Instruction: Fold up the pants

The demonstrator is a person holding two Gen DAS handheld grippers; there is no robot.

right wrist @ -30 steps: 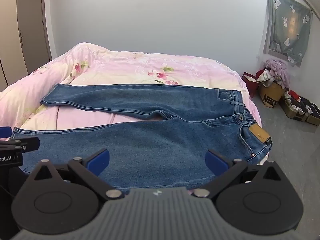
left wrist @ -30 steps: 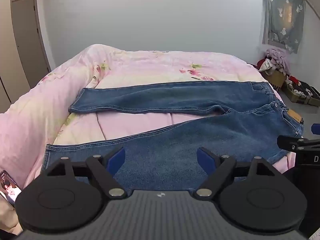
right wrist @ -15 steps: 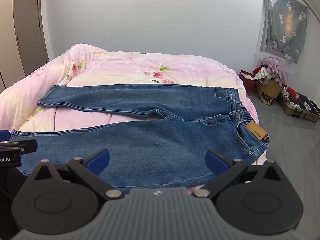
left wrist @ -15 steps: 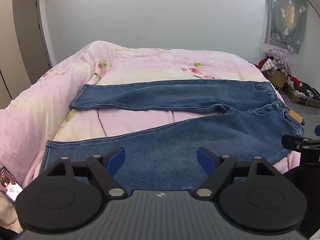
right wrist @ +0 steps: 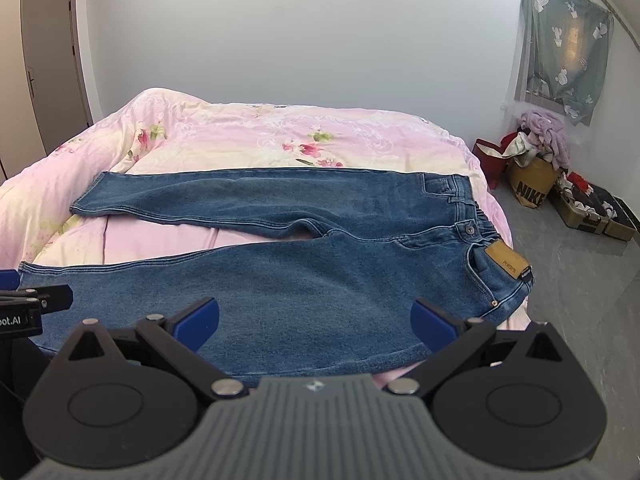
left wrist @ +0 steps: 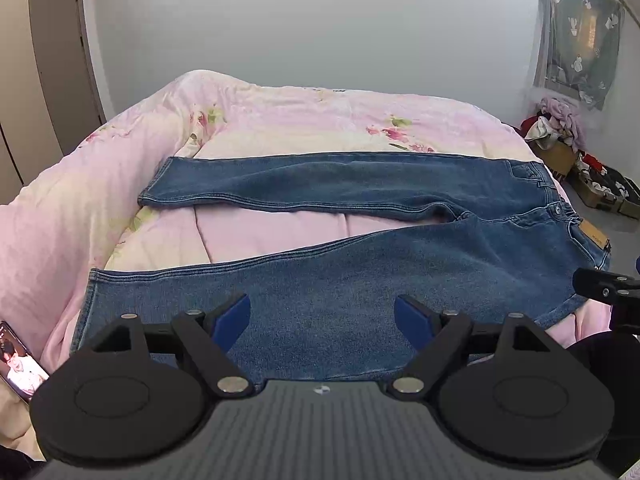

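Blue jeans (left wrist: 360, 276) lie flat on the pink bed, legs spread apart toward the left, waistband at the right with a tan patch (right wrist: 506, 264). They also show in the right wrist view (right wrist: 304, 288). My left gripper (left wrist: 322, 318) is open and empty, just above the near leg at its near edge. My right gripper (right wrist: 314, 320) is open and empty, above the near leg closer to the waist. Each gripper's edge shows in the other's view.
The pink floral quilt (left wrist: 304, 124) covers the bed. A phone (left wrist: 18, 362) lies at the bed's near left corner. Boxes and bags of clothes (right wrist: 536, 172) stand on the grey floor at the right. A door (right wrist: 52, 64) is at the left.
Both grippers have drawn back and risen slightly, so the jeans sit a little lower and farther in view. The jaws stay open. The jeans have not moved.
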